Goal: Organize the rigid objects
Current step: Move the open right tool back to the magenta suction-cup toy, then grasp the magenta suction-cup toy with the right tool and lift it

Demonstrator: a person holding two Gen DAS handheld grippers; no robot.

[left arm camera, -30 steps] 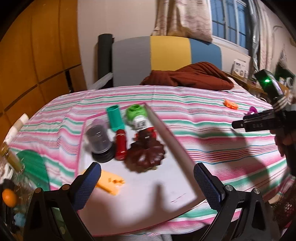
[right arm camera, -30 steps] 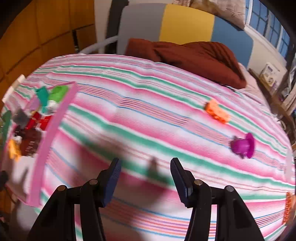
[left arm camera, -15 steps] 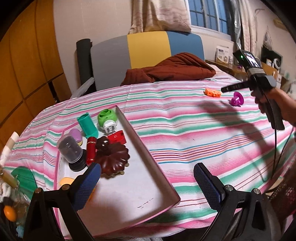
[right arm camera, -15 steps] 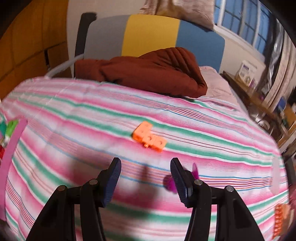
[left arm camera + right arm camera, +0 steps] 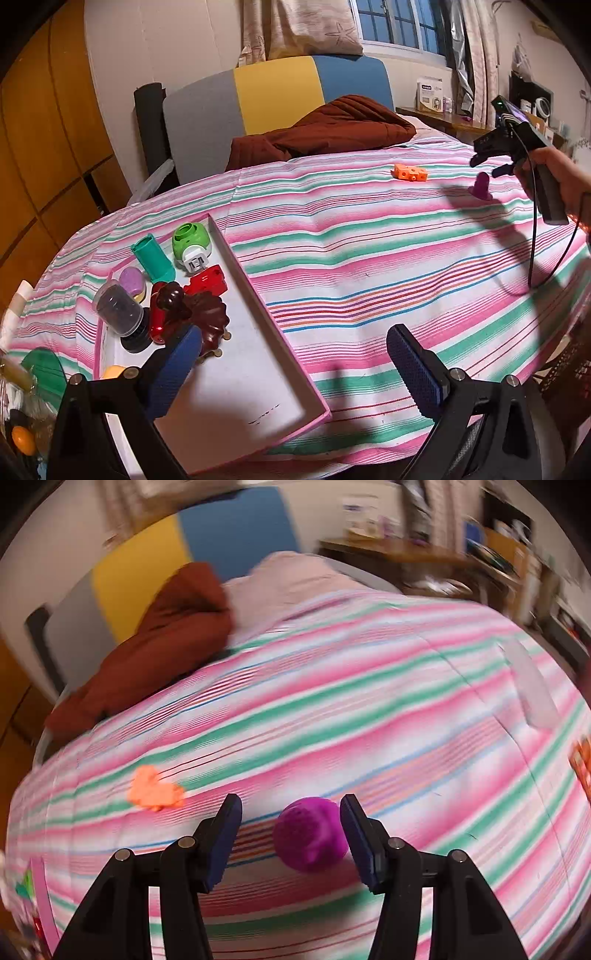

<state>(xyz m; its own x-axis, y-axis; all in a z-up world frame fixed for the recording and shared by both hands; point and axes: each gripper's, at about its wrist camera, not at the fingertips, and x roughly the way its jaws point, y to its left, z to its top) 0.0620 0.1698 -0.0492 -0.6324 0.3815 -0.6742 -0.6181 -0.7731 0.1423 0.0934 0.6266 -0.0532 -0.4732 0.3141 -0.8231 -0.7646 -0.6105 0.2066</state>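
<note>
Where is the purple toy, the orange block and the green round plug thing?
purple toy (image 5: 310, 834), right wrist view, on its rounded top.
orange block (image 5: 410, 172), left wrist view, on its front face.
green plug (image 5: 191, 239), left wrist view, on its green dome.

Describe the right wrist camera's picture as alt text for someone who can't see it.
Blurred by motion, the right tongs hang open over a pink-and-green striped bedspread, with a purple toy lying between the fingers, nearer the right one. An orange block lies to the left, and a rust-brown blanket is heaped at the back before a grey, yellow and blue headboard.
</note>
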